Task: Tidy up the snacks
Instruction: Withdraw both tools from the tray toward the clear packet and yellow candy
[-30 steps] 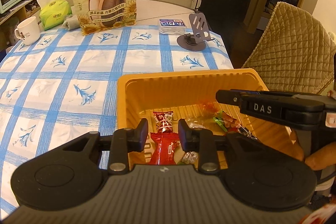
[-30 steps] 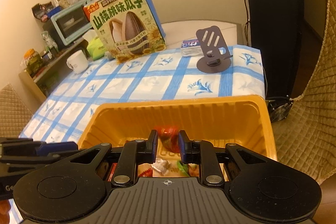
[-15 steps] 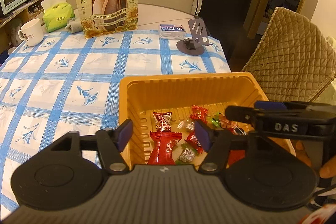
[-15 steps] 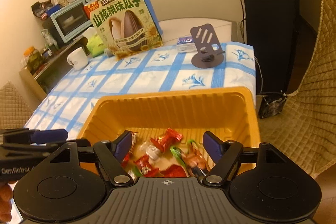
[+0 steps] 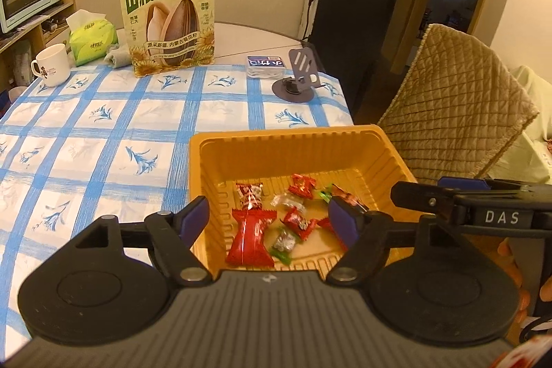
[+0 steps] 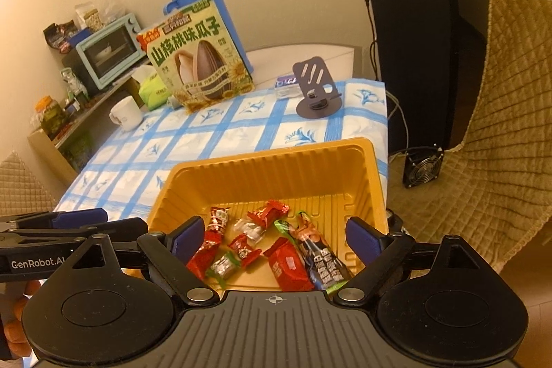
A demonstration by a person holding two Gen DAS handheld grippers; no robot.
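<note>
An orange plastic tray (image 5: pixel 296 140) stands at the near right corner of the blue-checked table; it also shows in the right wrist view (image 6: pixel 276 161). Several wrapped snacks lie in it: a big red candy (image 5: pixel 250 235), smaller red ones (image 6: pixel 267 212) and a dark blue stick pack (image 6: pixel 322 259). My left gripper (image 5: pixel 269 221) is open and empty above the tray's near edge. My right gripper (image 6: pixel 274 238) is open and empty, also above the tray's near side. The right gripper's arm (image 5: pixel 483 209) shows at the right of the left wrist view.
A large sunflower-seed bag (image 5: pixel 169 16) stands at the table's far side before a blue thermos (image 6: pixel 203 9). A phone stand (image 5: pixel 300 75), small box (image 5: pixel 265 64), mug (image 5: pixel 51 64) and tissue pack (image 5: pixel 91 38) are there. A quilted chair (image 5: pixel 455 99) stands right.
Both grippers opened from nearly shut over the tray to wide open. Both pulled back and up from the tray, and more candies show inside it.
</note>
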